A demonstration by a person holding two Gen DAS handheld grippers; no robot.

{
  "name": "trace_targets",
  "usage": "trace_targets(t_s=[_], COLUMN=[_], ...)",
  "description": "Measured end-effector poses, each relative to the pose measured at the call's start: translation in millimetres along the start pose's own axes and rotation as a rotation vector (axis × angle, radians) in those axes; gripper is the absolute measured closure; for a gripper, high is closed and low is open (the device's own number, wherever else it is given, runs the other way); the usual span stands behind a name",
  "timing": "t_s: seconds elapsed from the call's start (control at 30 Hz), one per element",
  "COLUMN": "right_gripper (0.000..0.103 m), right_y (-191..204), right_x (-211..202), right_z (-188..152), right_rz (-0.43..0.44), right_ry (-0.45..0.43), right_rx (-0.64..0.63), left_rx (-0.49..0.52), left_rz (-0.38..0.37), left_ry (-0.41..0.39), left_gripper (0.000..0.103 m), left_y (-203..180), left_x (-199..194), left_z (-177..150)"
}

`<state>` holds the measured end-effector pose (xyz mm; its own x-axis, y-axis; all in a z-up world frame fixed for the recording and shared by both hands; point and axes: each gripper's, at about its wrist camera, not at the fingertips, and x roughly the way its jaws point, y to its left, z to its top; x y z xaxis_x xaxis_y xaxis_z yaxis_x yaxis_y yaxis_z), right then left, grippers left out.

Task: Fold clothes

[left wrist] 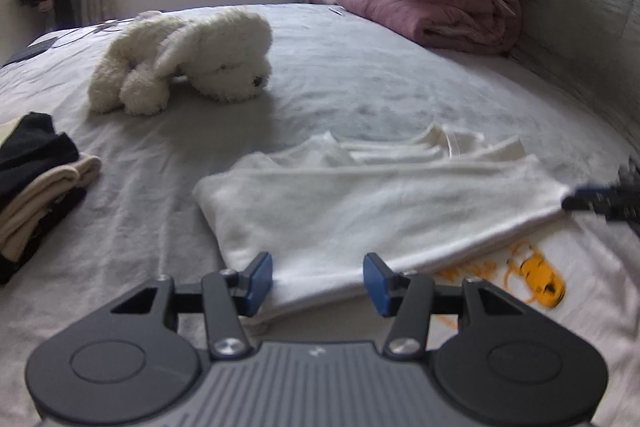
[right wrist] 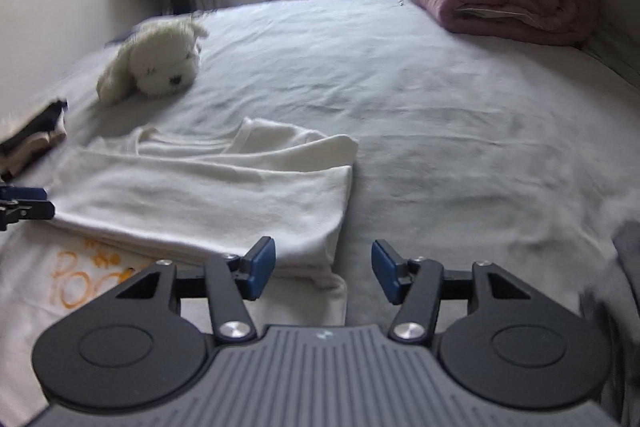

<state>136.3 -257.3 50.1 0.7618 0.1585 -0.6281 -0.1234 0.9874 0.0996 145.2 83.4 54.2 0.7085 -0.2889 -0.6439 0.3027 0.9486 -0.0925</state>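
Now | left hand-held gripper [left wrist: 318,281] released over hem | right hand-held gripper [right wrist: 324,273] released beside fold's corner | white shirt [left wrist: 360,203] half-folded on bed [left wrist: 380,83] | step: fold laid | next probably regrasp for second fold

Shirt [left wrist: 360,203] before plush toy [left wrist: 188,63] (on bed [left wrist: 360,75])

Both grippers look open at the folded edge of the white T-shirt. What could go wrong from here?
1. The left gripper straddles the white T-shirt's folded edge; pulling back may drag the fold open.
2. The right gripper sits at the shirt corner and could snag it.
3. The layers look uneven near the collar, so the next fold may come out crooked.
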Motion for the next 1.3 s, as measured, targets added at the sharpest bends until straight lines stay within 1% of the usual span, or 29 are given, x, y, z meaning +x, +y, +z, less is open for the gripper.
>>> trace_targets(t_s=[0.1, 0.13, 0.17, 0.2, 0.23, 0.27, 0.33, 0.43, 0.47, 0.53, 0.57, 0.63, 0.67, 0.77, 0.9, 1.0, 1.1, 1.23, 1.3], right_gripper=[0.045, 0.045, 0.049, 0.064, 0.074, 0.086, 0.087, 0.088, 0.088, 0.087, 0.086, 0.086, 0.086, 0.086, 0.087, 0.087, 0.086, 0.086, 0.086], right_y=[9, 13, 17, 22, 27, 33, 44, 55, 59, 65, 70, 75, 75, 71, 64, 64, 65, 59, 53], right_x=[-13, -17, -19, -20, -21, -21, -19, -9, -5, 1, 3, 4, 4, 6, 6, 3, -4, -24, -38], right_z=[-2, -1, 0, 2, 2, 3, 0, -7, -10, -14, -16, -19, -20, -19, -19, -22, -29, -39, -48], right_rz=[0.015, 0.02, 0.036, 0.059, 0.086, 0.114, 0.145, 0.167, 0.175, 0.186, 0.175, 0.157, 0.158, 0.17, 0.189, 0.179, 0.171, 0.168, 0.166], right_ry=[-0.018, -0.023, -0.03, -0.034, -0.03, -0.025, -0.006, 0.048, 0.07, 0.102, 0.106, 0.1, 0.101, 0.105, 0.11, 0.103, 0.1, 0.125, 0.143], right_rx=[-0.022, -0.034, -0.04, -0.04, -0.045, -0.049, -0.067, -0.093, -0.097, -0.108, -0.131, -0.17, -0.171, -0.156, -0.106, -0.099, -0.107, -0.116, -0.114], left_rx=[-0.01, -0.017, -0.022, -0.025, -0.026, -0.019, -0.021, -0.035, -0.031, -0.005, 0.016, 0.075, 0.101, 0.104, 0.059, 0.038, 0.052, 0.1, 0.1], left_rz=[-0.003, 0.0, 0.001, -0.002, -0.004, -0.005, -0.013, -0.068, -0.075, -0.082, -0.081, -0.058, -0.048, -0.047, -0.042, -0.026, 0.003, 0.056, 0.069], left_ry=[-0.029, -0.02, -0.006, 0.007, 0.019, 0.025, 0.028, 0.038, 0.05, 0.075, 0.086, 0.095, 0.099, 0.098, 0.102, 0.105, 0.115, 0.168, 0.186], left_gripper=[0.051, 0.051, 0.051, 0.051, 0.051, 0.051, 0.051, 0.051, 0.051, 0.051, 0.051, 0.051, 0.051, 0.051, 0.051, 0.051, 0.051, 0.051, 0.051], left_y=[-10, -14, -18, -22, -27, -32, -40, -51, -55, -65, -70, -77, -80, -77, -71, -71, -78, -93, -97], left_x=[-9, -8, -6, -4, -2, -2, -3, -2, 0, 4, 7, 9, 10, 9, 7, 5, -4, -30, -44], left_z=[4, 2, 0, -3, -5, -7, -9, -11, -13, -19, -22, -27, -29, -31, -31, -32, -40, -61, -71])
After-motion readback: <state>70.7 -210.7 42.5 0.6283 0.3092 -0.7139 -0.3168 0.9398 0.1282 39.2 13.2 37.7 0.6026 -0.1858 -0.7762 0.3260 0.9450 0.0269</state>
